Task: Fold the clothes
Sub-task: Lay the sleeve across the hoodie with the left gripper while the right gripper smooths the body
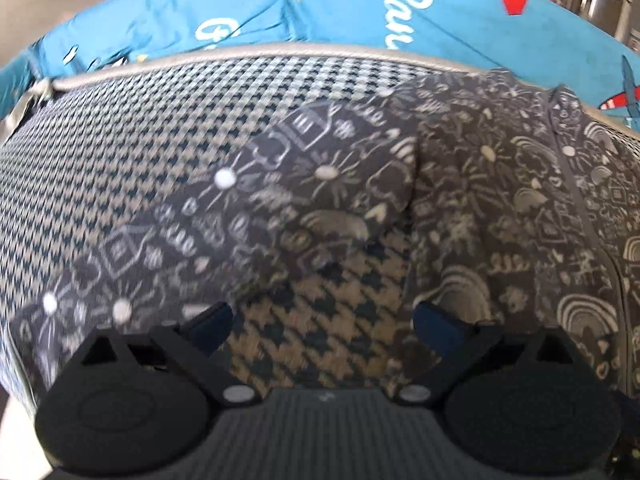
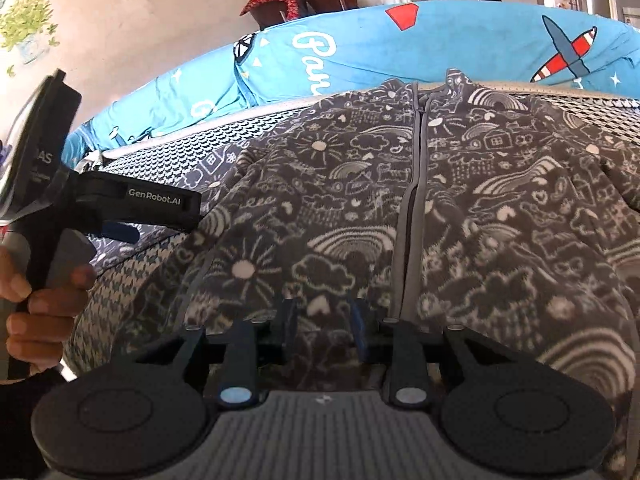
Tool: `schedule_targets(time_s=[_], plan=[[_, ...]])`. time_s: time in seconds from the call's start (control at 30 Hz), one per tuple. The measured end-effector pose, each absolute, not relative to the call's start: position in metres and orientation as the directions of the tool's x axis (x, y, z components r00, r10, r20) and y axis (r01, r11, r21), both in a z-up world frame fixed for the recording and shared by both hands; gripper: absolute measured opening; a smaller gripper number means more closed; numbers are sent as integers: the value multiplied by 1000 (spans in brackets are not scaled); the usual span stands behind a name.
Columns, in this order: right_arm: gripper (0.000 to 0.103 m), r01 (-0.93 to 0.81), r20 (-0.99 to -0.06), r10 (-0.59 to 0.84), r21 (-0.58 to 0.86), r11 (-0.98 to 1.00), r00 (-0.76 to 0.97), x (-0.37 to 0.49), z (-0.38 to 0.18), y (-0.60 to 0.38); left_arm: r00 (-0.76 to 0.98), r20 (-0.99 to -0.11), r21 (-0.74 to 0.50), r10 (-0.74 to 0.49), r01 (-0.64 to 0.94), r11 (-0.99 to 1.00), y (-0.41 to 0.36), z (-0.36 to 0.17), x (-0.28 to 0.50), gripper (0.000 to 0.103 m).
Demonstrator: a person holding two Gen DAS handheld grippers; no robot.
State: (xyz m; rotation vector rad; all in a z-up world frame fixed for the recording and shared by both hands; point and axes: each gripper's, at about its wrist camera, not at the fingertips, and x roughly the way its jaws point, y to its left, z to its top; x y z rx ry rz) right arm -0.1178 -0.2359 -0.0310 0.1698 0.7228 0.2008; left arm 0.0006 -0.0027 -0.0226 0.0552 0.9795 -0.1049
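- The grey fleece jacket, printed with white suns, clouds and rainbows, is laid zip-up on a houndstooth cover; its lower hem is cut off by the right tool.
- One sleeve is seen spread sideways, blurred.
- The right tool's jaws are narrowly parted over the fleece, gripping nothing.
- The left tool is held wide open, empty.
- A blue printed quilt lies behind.

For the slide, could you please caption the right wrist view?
Right gripper open over zipped jacket; left gripper alongside.
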Motion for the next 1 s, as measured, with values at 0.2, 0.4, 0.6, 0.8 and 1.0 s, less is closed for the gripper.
schedule_targets(time_s=[0.2, 0.4, 0.6, 0.8, 1.0], plan=[[29, -118, -633, 260, 258, 959, 729, -134, -28, -248, 562, -827, 29, -26, 90, 996, -2, -31, -12, 103], [31, -103, -603, 213, 213, 972, 769, -150, -13, -260, 613, -790, 55, 0, 72, 996, -3, -23, -28, 103], [31, -11, -544, 118, 196, 981, 831, -158, 8, -291, 672, -740, 3, -32, 51, 999, 6, -6, -44, 103], [31, 76, -527, 7, 135, 988, 850, -145, 23, -325, 682, -729, -5, -56, 77, 997, -2, -2, -49, 103], [35, 192, -549, -98, 116, 974, 830, -116, 19, -356, 681, -728, -2, -75, 107, 994, -14, -3, -52, 103]])
